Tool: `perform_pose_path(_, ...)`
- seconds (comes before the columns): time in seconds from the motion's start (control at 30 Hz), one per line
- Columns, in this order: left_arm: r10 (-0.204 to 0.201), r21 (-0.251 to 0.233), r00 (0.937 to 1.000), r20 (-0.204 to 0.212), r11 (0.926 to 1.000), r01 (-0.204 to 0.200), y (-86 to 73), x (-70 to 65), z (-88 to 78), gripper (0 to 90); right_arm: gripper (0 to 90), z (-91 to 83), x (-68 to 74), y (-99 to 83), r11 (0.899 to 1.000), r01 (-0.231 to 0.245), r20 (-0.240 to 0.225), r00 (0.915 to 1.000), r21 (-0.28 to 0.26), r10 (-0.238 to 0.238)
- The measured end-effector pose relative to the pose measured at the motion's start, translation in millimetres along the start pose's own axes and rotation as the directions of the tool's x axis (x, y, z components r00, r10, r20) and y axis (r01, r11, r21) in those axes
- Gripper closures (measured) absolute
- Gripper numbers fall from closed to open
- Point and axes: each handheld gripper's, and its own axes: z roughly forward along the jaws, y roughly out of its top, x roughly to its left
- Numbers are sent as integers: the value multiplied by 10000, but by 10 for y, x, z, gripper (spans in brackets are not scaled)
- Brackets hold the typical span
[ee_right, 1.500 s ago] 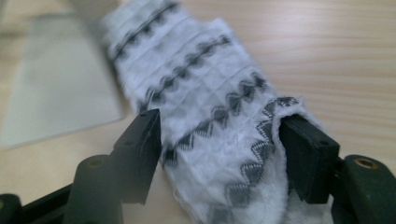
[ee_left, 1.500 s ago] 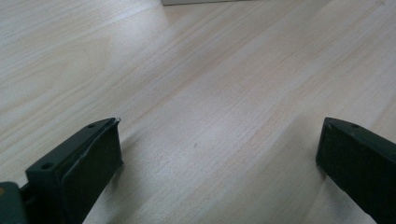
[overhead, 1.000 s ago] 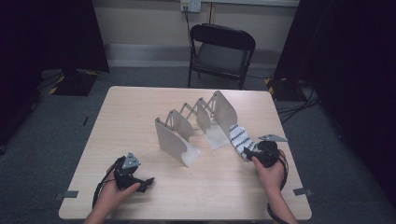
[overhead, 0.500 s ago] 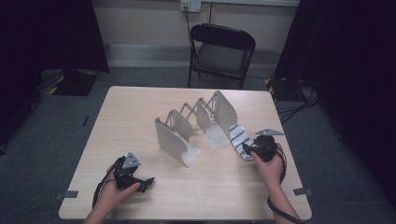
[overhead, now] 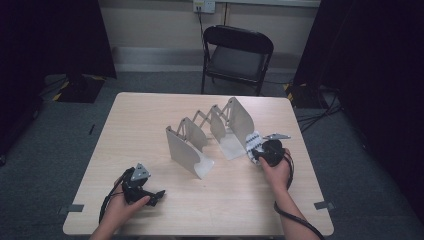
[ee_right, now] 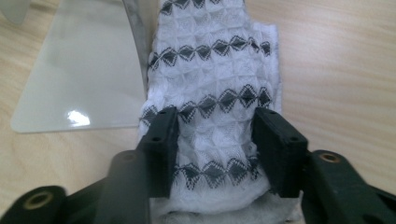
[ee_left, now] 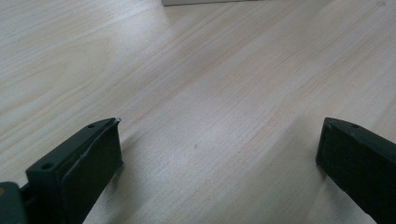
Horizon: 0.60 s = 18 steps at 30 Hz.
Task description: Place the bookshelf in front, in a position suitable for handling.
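A folded white cloth [overhead: 252, 142] with rows of black diamonds lies on the table against the right end plate of a metal accordion rack [overhead: 192, 145]. My right gripper [overhead: 257, 151] sits on the near end of the cloth. In the right gripper view its jaws straddle a strip of the cloth [ee_right: 212, 65], and my right gripper [ee_right: 215, 122] has just been closing on it; the pads do not clearly pinch it. My left gripper [overhead: 158, 195] rests near the table's front left, and in its own view my left gripper [ee_left: 219, 135] is wide open over bare wood.
The rack's glossy base plate [ee_right: 79, 70] lies flat just left of the cloth. The wooden table [overhead: 145, 115] has bare room at the left and front. A black folding chair [overhead: 237, 50] stands behind the far edge. Cables trail from both grippers.
My right hand has moved left and slightly down onto the cloth beside the rack. The left hand has stayed where it was.
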Motion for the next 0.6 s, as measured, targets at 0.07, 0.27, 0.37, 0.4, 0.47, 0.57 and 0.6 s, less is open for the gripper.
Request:
perform_pose_path(0.07,-4,-6,10000,7,10000,4,0,-1,1,0,555,34,10,40,9999,167,5,9999,10,-167)
perform_pose_path(0.27,-5,-5,10000,8,10000,5,0,-1,1,0,549,145,19,149,9992,395,-55,9992,-27,-395)
perform_pose_path(0.37,-2,-4,10000,4,10000,2,0,1,1,0,520,177,11,175,9989,460,-83,9989,-70,-461)
perform_pose_path(0.4,-2,-4,10000,4,10000,2,0,1,1,0,520,177,11,175,9989,460,-83,9989,-70,-461)
perform_pose_path(0.47,-19,-48,10000,43,10000,19,1,3,7,0,494,154,-4,161,9998,87,-102,9999,-177,-89)
perform_pose_path(0.57,-14,-30,10000,14,10000,14,5,3,8,0,448,83,-30,123,9994,-92,-131,9999,-332,88)
perform_pose_path(0.6,-17,-32,10000,14,10000,17,5,3,8,0,444,46,-40,109,9991,-225,-169,9996,-365,219)
